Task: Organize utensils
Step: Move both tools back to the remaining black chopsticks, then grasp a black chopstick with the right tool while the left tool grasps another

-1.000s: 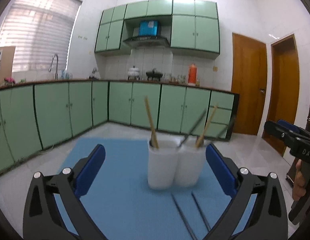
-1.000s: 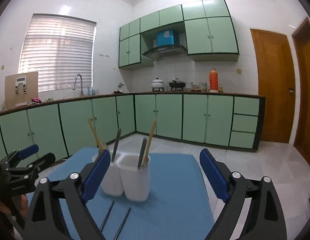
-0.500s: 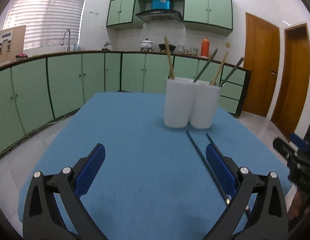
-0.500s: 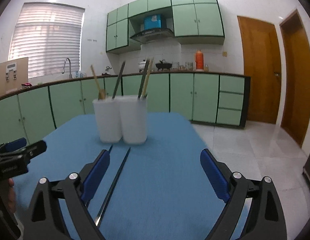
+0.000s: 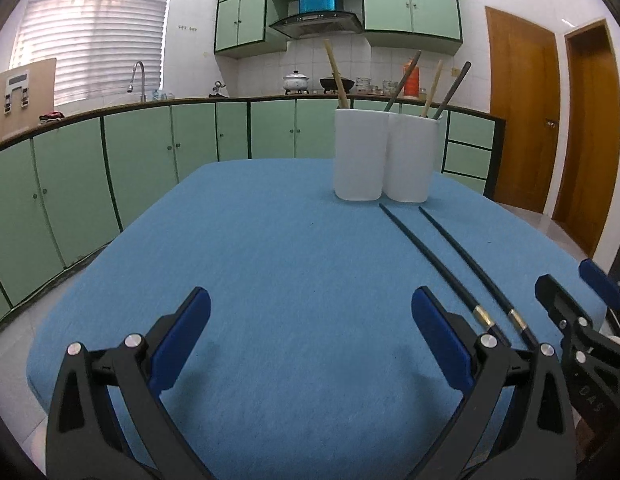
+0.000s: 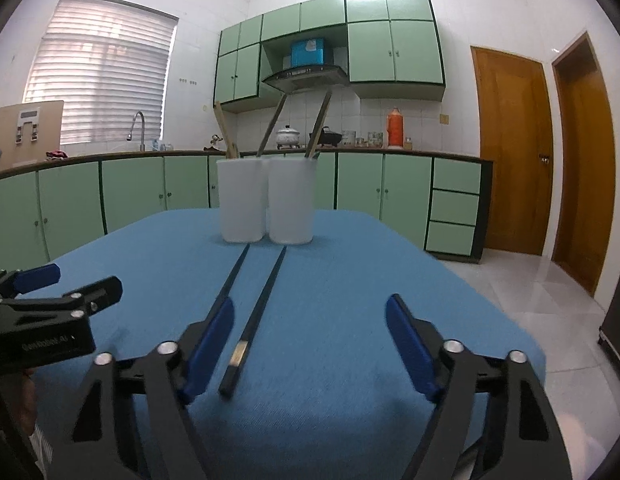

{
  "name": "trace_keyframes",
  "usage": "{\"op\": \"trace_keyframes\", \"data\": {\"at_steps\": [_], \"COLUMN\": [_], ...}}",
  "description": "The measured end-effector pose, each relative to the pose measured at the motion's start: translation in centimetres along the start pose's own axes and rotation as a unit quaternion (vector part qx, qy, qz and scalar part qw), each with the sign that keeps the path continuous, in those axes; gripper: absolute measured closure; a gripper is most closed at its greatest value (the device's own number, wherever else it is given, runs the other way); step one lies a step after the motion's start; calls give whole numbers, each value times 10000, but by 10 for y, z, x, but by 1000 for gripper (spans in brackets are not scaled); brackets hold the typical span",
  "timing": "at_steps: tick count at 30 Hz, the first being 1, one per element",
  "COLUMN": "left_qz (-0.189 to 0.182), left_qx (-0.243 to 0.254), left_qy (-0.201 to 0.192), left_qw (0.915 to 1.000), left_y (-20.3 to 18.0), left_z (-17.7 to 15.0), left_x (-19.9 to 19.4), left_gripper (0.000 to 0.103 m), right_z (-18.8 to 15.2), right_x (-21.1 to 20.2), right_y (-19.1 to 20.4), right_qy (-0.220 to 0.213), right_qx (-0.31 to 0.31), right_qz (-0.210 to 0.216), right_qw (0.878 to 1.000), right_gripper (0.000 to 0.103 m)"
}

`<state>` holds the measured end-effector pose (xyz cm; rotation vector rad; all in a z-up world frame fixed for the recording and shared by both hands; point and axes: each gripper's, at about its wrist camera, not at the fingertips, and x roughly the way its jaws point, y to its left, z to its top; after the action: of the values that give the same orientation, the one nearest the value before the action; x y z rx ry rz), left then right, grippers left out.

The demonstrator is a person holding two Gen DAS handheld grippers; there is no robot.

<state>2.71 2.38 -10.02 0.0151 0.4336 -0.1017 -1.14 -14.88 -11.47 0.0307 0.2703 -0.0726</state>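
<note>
Two black chopsticks lie side by side on the blue cloth (image 5: 270,248), running toward two white cups (image 5: 357,156) (image 5: 409,158) that hold wooden and dark chopsticks upright. In the right wrist view one black chopstick (image 6: 262,308) lies between the jaws of my right gripper (image 6: 310,308), close to the left finger. The other black chopstick (image 6: 237,270) passes behind that finger. The right jaws are closing, and neither pad touches a stick. My left gripper (image 5: 310,308) is open over bare cloth, left of the gold-banded chopstick ends (image 5: 482,315) (image 5: 517,317).
The cups (image 6: 242,200) (image 6: 290,202) stand at the cloth's far end. Its edges drop to a tiled floor (image 6: 529,280). Green cabinets (image 5: 130,160) ring the room, and wooden doors (image 6: 509,152) are on the right. Each gripper shows in the other's view: (image 5: 569,312), (image 6: 70,292).
Both grippers have sunk toward the cloth, so the cups now sit higher and farther off. The right jaws have narrowed, and one black chopstick now lies between them.
</note>
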Motion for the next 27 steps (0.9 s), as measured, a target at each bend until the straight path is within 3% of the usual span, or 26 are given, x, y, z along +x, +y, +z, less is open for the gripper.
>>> {"op": "trace_keyframes", "data": {"at_steps": [15, 27], "left_qz": [37, 10], "left_qx": [-107, -176], "left_qy": [-77, -61], "left_qw": [9999, 9998], "left_y": [5, 7], "left_z": [-5, -8], "left_x": [-8, -9], "left_gripper": [5, 5], "right_z": [-21, -25], "right_x": [2, 2], "right_y": [26, 37], "right_qy": [3, -72], "right_qx": [-204, -306], "right_qz": [-1, 59], "right_qw": [9998, 9995], "right_gripper": [68, 90]}}
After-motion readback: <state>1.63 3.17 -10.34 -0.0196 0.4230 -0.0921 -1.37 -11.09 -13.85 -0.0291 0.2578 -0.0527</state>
